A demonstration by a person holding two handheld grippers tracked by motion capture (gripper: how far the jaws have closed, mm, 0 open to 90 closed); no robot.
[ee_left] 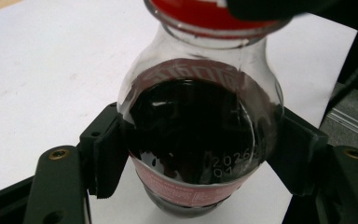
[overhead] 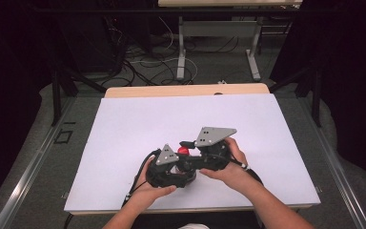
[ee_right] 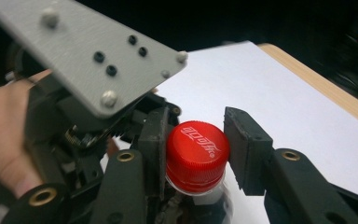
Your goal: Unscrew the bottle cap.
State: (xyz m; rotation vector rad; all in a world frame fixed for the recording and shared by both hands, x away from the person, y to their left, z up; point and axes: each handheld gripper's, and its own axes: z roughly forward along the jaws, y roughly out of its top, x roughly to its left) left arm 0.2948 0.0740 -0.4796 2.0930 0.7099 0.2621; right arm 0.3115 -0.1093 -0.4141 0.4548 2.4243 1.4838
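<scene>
Left claw (ee_left: 191, 154) clamped on cola bottle (ee_left: 191, 135) (dark liquid), right claw (ee_right: 196, 154) gripping its red cap (ee_right: 197, 154).

Wooden table (overhead: 186, 89) under white sheet (overhead: 171, 124)

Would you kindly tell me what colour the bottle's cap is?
The cap is red with white lettering, clearest in the right gripper view.

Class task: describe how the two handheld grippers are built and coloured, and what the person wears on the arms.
Both the left gripper and the right gripper are black, with two blocky jaws, brass-coloured screw eyelets and a grey three-cornered plate on top, dotted with screws and holes. A black cable trails from the left one. The forearms are bare, no sleeves showing.
</scene>
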